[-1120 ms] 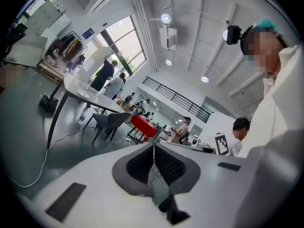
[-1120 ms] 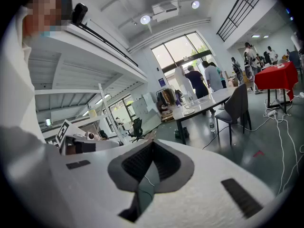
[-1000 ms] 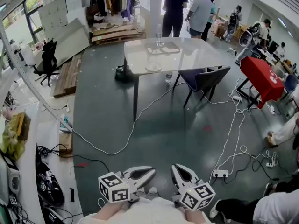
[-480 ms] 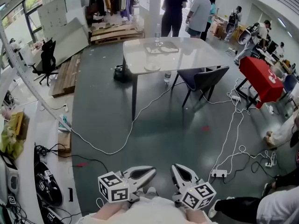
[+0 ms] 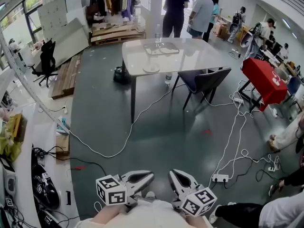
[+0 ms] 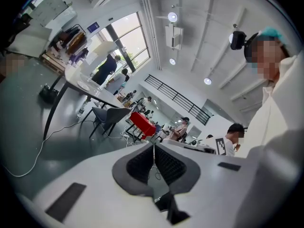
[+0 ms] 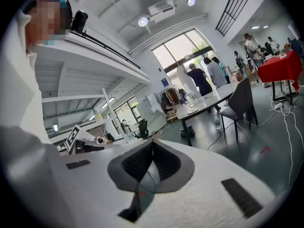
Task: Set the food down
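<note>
Left hand-held gripper point(image 5: 150, 176), right hand-held gripper point(image 5: 173, 174), distant table point(image 5: 199, 57)

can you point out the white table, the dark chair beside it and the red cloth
white table point(image 5: 194, 58), head view, bare stretch of its top
dark chair point(image 5: 213, 79), head view, its backrest
red cloth point(image 5: 261, 75), head view, middle of its upper face

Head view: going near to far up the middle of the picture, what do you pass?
Left gripper and right gripper, both with jaws together → white cable → white table → people standing beyond it.
</note>
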Available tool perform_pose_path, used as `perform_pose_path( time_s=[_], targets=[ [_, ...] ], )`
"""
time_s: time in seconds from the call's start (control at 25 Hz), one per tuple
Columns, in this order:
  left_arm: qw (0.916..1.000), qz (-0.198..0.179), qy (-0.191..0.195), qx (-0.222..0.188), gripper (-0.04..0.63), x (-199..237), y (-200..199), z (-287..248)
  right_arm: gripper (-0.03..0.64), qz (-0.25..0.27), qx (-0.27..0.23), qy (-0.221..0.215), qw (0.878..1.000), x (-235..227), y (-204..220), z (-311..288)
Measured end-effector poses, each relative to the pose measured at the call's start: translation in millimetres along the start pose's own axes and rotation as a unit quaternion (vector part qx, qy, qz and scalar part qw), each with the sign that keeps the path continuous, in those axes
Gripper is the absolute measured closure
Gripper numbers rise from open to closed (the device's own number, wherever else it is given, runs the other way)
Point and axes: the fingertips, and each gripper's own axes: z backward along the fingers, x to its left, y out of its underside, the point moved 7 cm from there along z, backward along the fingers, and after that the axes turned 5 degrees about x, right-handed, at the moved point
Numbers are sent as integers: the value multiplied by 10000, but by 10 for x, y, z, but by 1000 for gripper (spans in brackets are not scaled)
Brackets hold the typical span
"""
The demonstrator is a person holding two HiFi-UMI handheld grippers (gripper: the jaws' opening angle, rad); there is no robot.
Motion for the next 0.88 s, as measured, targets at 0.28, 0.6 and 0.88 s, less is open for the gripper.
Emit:
perform_pose_path(
  time_s=[0.28,0.6,0.88],
  targets=[
    [9996,-144,192,-111,575,-19,26,-207,614,-184,-33,83,9998,-348,-40,46],
    [10000,-25,-13,3,574,246,-149,-451,614,-196,68,-27,9998,-517,-114,-278],
    [9998,8,-181,-58,574,848,-638,-693,614,-214,75,55,9997,-883,-389,-885]
  ],
)
